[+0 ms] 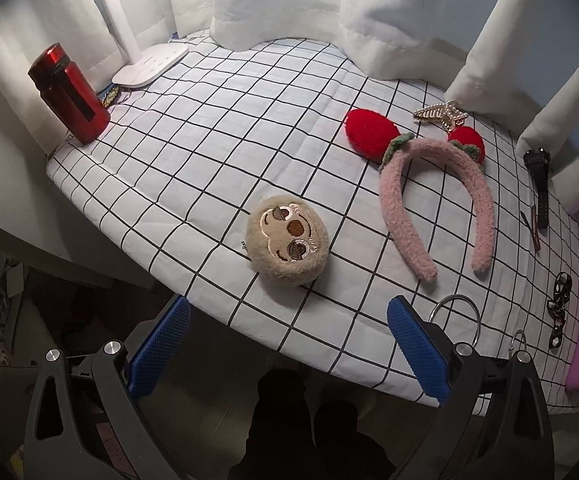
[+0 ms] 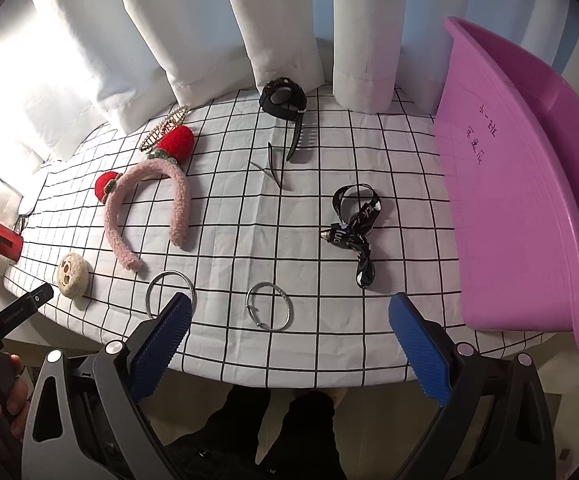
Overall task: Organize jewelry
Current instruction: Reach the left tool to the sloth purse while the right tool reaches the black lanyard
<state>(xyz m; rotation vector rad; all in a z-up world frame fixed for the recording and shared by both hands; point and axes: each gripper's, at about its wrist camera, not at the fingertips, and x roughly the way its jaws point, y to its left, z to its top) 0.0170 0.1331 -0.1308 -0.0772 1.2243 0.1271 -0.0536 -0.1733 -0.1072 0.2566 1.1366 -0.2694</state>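
Both grippers, left (image 1: 287, 346) and right (image 2: 289, 344), I hold with fingers spread wide, empty, at the worktop's (image 2: 225, 224) near edge.

Bangle (image 2: 270, 307): 12 o'clock of right fingers, lying flat. Thin, stiff, slippery metal, probably light; I would pinch across its rim.

Ring (image 2: 170, 294): 10 o'clock, partly behind the left pad.

Lanyard (image 2: 355, 232): 1 o'clock, limp.

Headband (image 2: 145, 204), plush (image 2: 72, 270): 10 o'clock, soft.

Watch (image 2: 283, 100), hairpin (image 2: 273, 168), clip (image 2: 161, 132): far, 12 o'clock.

Bin (image 2: 529, 184): 2 o'clock; path looks unobstructed.
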